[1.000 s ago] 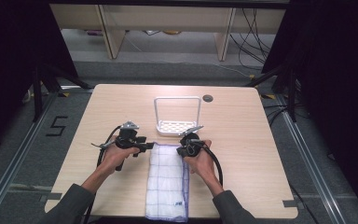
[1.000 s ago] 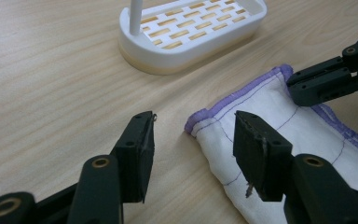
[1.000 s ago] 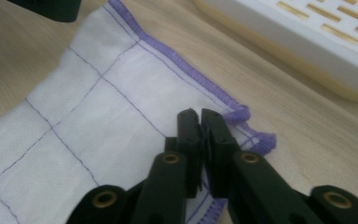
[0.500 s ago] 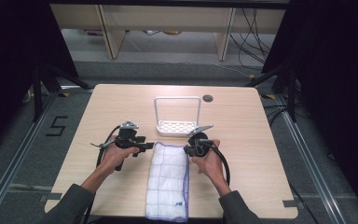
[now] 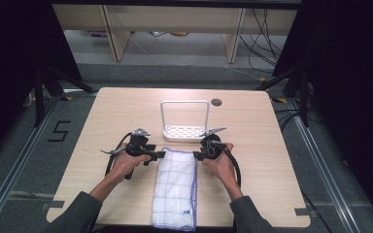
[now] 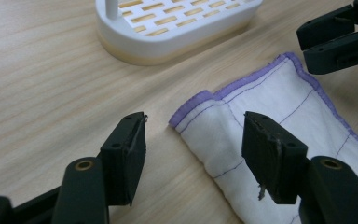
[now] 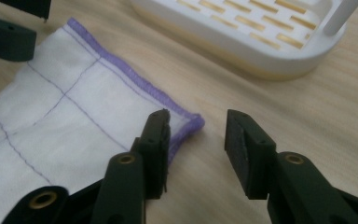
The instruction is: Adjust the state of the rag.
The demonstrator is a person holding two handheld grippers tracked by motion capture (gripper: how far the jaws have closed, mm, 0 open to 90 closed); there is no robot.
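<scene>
You hold your left gripper [image 6: 193, 149] and right gripper [image 7: 197, 140] spread wide at the far corners of the folded white cloth [image 5: 175, 187], flat on the table [image 5: 272, 141] before the white rack [image 5: 184, 131].

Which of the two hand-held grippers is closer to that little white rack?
Right. The right gripper sits just below the white rack's right end; the left gripper is farther off, down to the rack's left, at the cloth's other corner.
</scene>
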